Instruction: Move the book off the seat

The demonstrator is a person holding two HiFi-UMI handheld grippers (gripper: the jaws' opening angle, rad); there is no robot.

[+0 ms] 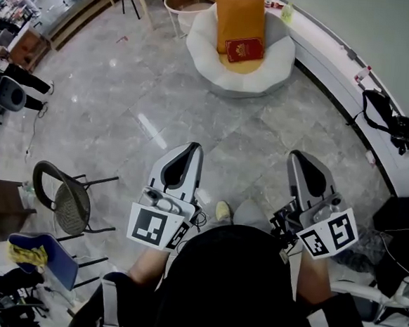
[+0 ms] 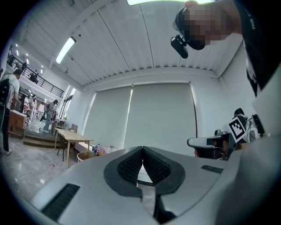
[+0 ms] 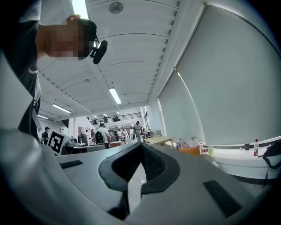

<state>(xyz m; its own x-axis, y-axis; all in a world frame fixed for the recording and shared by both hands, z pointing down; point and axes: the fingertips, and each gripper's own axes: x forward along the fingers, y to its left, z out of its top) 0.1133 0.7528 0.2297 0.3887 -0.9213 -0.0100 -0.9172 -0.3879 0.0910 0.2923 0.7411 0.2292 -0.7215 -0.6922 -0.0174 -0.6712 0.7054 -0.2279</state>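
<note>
The book (image 1: 244,49) lies on the seat (image 1: 277,62). Well short of the seat, the left gripper (image 1: 189,148) and right gripper (image 1: 301,157) have jaws closed on nothing.

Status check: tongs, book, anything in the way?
Left tongs shut, empty; right tongs shut, empty. Book on cushion on seat, well ahead, untouched. Only bare floor between.

Bright, even light falls from ceiling strip lamps (image 3: 115,95), with a glare streak on the floor (image 1: 151,130). Both gripper views bulge toward dark corners; far parts seem soft.
</note>
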